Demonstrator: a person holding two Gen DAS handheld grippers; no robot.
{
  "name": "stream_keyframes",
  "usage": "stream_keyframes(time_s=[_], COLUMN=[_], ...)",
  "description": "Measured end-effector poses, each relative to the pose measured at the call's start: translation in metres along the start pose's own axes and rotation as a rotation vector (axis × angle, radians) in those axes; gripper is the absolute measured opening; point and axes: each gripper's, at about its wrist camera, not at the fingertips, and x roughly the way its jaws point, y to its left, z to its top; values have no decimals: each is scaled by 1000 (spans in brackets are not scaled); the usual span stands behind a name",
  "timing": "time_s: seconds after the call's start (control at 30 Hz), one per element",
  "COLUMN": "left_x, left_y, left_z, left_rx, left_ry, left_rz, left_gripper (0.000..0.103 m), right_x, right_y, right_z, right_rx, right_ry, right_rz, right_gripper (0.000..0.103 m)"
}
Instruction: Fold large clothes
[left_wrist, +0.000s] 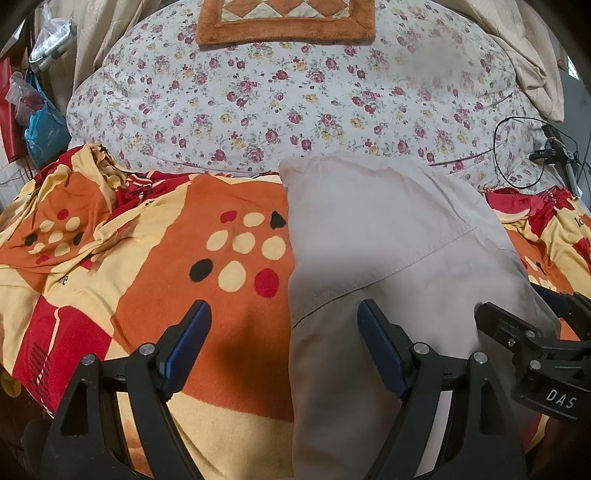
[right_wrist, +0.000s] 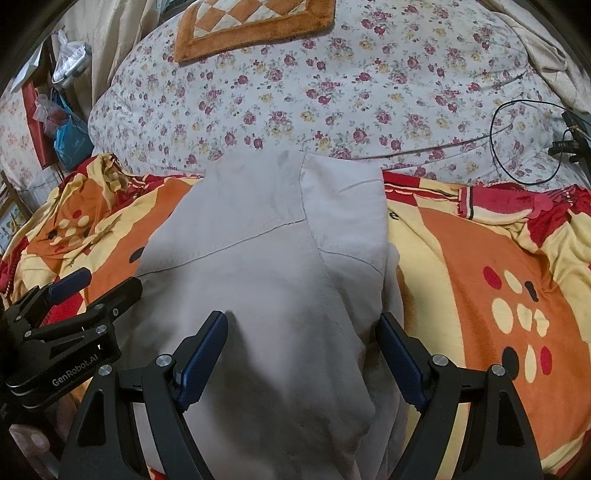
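Under and ahead of the hand-held gripper lies an orange blanket (left_wrist: 229, 206). Beyond it, a floral quilt (left_wrist: 295, 99) bears an orange mat (left_wrist: 284, 18). Far left hang bags (left_wrist: 44, 125); far right, a black cable (left_wrist: 517, 151).

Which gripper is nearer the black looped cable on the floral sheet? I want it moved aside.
Right. The right gripper hangs over the beige folded garment, cable off to its right; the left gripper straddles the garment's left edge.
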Motion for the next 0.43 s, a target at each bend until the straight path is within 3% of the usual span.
stream_keyframes(time_s=[0.43], left_x=[1], left_y=[4], left_z=[2], left_rx=[-14], left_ry=[-17], left_rz=[-29], left_gripper=[82], right_x=[1], right_y=[0], right_z=[1], right_rx=[-7], right_ry=[6], right_rz=[-1], right_gripper=[83])
